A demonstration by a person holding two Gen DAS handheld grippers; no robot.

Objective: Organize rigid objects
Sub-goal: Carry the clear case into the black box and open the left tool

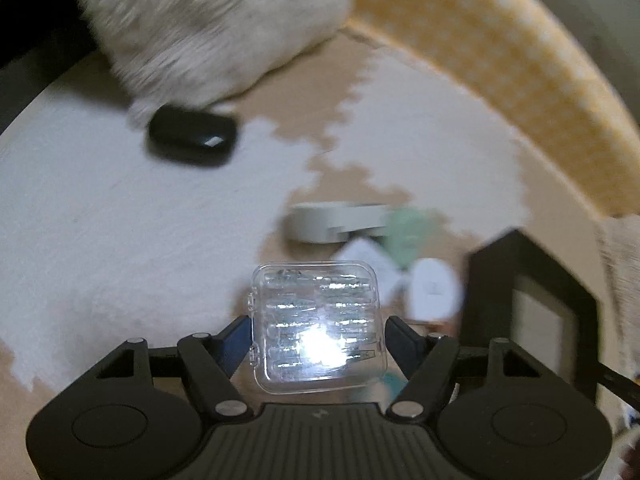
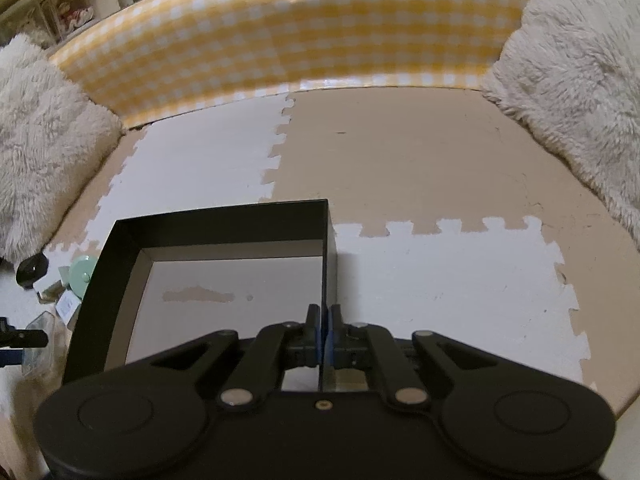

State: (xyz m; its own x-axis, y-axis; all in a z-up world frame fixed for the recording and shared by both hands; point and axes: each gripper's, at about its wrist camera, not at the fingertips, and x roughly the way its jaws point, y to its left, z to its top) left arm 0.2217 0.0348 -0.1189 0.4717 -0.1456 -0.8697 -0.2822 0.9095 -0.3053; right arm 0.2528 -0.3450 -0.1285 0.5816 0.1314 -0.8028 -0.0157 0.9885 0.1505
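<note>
Left gripper [image 1: 318, 330] clamps clear plastic case [image 1: 316, 326] by side edges, lifted over mat, black box [image 1: 532, 284] at 3 o'clock. Right gripper [image 2: 325, 322] pinches box wall. Case likely light, stiff, slick, brittle; you keep grip low on sides, squeeze gently.

Floor clutter [image 1: 384, 248] motion-blurred; clear case [image 1: 316, 326] contents glare-washed.

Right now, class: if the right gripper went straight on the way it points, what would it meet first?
The right gripper is shut on the black box wall, so probably that wall, then bare mat; depth is unclear.
</note>
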